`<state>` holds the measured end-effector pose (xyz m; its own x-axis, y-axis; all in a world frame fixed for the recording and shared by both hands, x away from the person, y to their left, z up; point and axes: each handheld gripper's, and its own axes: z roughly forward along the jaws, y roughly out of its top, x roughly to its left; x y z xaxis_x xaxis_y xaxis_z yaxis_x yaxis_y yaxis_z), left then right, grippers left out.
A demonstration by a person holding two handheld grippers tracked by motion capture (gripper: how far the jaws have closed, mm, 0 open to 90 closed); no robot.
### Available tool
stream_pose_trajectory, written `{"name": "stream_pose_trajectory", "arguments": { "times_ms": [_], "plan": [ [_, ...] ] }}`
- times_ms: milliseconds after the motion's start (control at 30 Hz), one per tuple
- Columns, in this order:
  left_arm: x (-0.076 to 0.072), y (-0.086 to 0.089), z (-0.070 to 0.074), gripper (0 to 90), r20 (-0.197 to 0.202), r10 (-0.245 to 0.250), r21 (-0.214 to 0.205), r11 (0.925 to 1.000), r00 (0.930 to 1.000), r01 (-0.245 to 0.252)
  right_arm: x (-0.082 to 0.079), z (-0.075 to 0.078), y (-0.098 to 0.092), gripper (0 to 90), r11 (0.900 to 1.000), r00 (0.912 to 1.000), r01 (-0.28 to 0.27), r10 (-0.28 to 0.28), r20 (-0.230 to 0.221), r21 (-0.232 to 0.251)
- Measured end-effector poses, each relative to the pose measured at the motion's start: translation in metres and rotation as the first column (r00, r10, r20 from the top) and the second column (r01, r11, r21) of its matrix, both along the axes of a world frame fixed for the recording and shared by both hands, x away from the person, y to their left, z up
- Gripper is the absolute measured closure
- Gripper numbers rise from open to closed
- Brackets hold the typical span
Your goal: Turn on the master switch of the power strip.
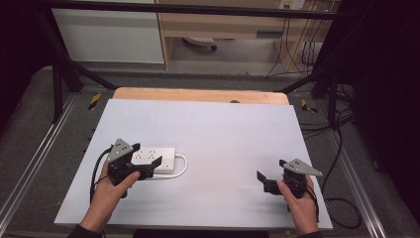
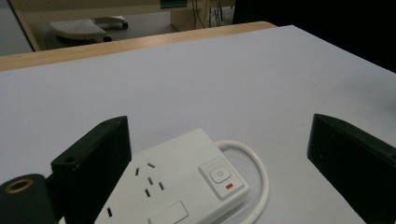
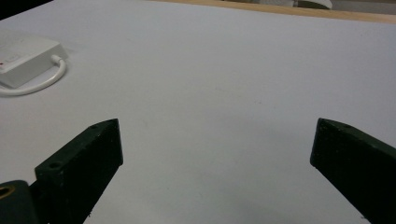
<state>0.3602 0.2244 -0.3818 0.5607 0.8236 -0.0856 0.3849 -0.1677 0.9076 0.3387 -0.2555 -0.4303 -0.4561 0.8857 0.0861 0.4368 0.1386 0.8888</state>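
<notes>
A white power strip (image 1: pixel 157 157) with a switch and a red indicator lies flat on the left part of the white table top (image 1: pixel 218 134). Its white cable (image 1: pixel 182 166) loops at its right end. My left gripper (image 1: pixel 151 167) is open, and its jaws straddle the strip's near end without touching it. In the left gripper view the power strip (image 2: pixel 177 186) lies between the wide-apart jaws of the left gripper (image 2: pixel 219 123). My right gripper (image 1: pixel 270 171) is open and hovers low over bare table at the right front. From the right gripper (image 3: pixel 218 123) the power strip (image 3: pixel 25 56) shows far off.
A wooden strip (image 1: pixel 198 94) runs along the table's far edge. Black frame bars (image 1: pixel 64 64) stand around the table. Loose cables (image 1: pixel 341 148) lie on the floor at the right. A cabinet and a desk (image 1: pixel 223 25) stand behind.
</notes>
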Motion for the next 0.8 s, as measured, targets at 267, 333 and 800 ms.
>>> {"name": "stream_pose_trajectory", "arguments": {
  "times_ms": [267, 333, 800],
  "plan": [
    [0.006, -0.008, -0.001, 6.7, -0.009, -0.012, 0.002, 0.9999, 0.9999, 0.012, 0.000, 0.001, -0.001, 2.5, 1.0000, 1.0000, 0.003, -0.003, 0.004, 0.002],
    [0.007, -0.009, -0.002, 6.9, -0.011, -0.012, 0.006, 0.9999, 0.9999, 0.012, 0.000, 0.001, -0.001, 2.5, 1.0000, 1.0000, 0.003, -0.003, 0.004, 0.002],
    [0.015, -0.014, -0.008, 7.2, -0.036, -0.013, 0.028, 0.9995, 0.9993, 0.014, 0.000, 0.001, -0.002, 2.6, 1.0000, 1.0000, 0.004, -0.004, 0.007, 0.003]
  ]
}}
